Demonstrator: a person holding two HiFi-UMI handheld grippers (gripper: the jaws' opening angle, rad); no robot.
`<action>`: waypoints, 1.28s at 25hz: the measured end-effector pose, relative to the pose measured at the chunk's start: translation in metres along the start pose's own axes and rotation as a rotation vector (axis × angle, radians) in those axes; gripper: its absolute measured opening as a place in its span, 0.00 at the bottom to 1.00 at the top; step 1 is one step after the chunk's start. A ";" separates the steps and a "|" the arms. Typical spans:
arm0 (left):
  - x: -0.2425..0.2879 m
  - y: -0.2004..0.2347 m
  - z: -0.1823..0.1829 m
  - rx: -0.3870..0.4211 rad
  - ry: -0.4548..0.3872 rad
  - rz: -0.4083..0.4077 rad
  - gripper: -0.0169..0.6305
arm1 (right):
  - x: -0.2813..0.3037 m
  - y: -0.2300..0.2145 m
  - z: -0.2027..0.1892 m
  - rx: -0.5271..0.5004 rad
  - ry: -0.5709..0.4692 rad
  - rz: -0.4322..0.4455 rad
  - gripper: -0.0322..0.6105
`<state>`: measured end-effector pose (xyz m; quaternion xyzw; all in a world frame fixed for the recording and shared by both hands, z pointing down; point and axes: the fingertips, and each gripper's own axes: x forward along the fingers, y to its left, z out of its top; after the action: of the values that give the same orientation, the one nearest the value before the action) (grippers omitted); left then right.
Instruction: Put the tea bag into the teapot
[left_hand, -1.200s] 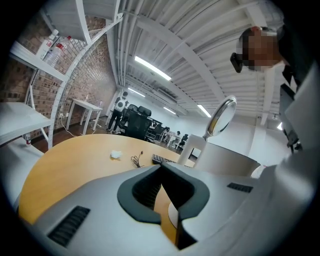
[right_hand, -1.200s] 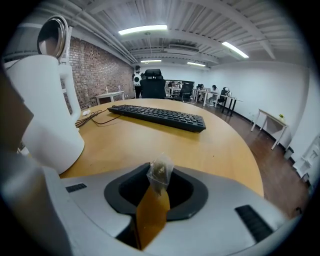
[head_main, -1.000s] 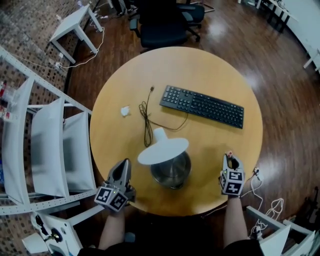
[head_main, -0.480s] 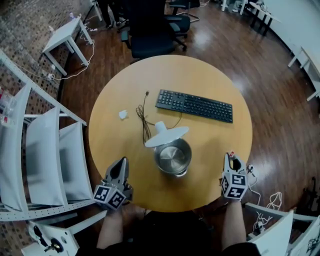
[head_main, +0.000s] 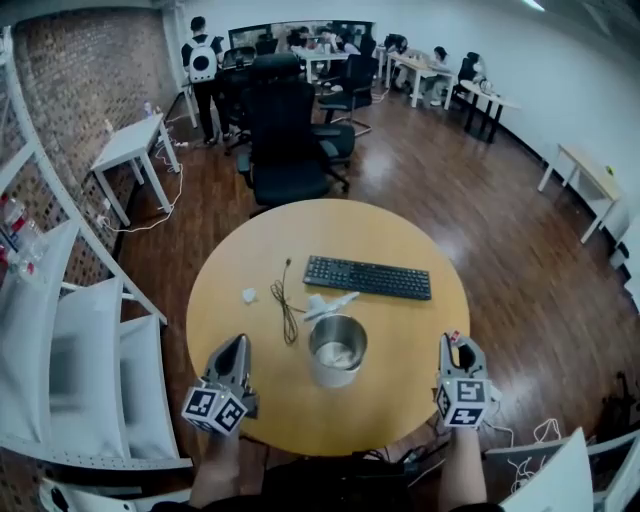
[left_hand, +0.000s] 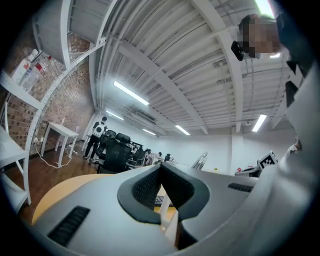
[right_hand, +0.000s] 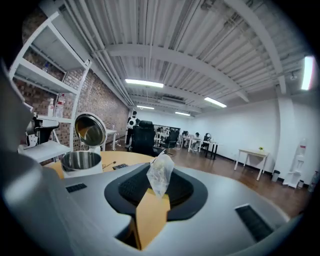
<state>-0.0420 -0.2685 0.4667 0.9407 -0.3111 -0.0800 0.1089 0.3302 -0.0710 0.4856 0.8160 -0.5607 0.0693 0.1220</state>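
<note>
At the near left edge of the round wooden table (head_main: 400, 385), the left gripper (head_main: 237, 346) hovers with its fingers together on nothing. Right of it, near the table's middle, stands the steel-lined white teapot (head_main: 337, 351), its hinged lid (head_main: 331, 304) tipped up and open; a black keyboard (head_main: 367, 277) lies just behind. Further right, at the near right edge and well apart from the pot, the right gripper (head_main: 461, 351) is clamped on the tea bag (right_hand: 160, 173): a small, crumpled, translucent whitish sachet with pale contents, its upper part poking up past the fingertips.
</note>
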 end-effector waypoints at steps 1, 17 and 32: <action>0.000 -0.004 0.008 0.014 -0.012 -0.014 0.02 | -0.007 -0.001 0.011 -0.003 -0.029 -0.006 0.18; -0.056 -0.008 0.039 0.073 -0.046 0.041 0.02 | -0.020 0.049 0.058 0.007 -0.154 0.099 0.18; -0.089 0.007 0.033 0.066 -0.056 0.095 0.02 | 0.033 0.164 0.058 -0.080 -0.109 0.372 0.18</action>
<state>-0.1242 -0.2256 0.4444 0.9254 -0.3606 -0.0909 0.0727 0.1881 -0.1725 0.4580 0.6953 -0.7100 0.0241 0.1089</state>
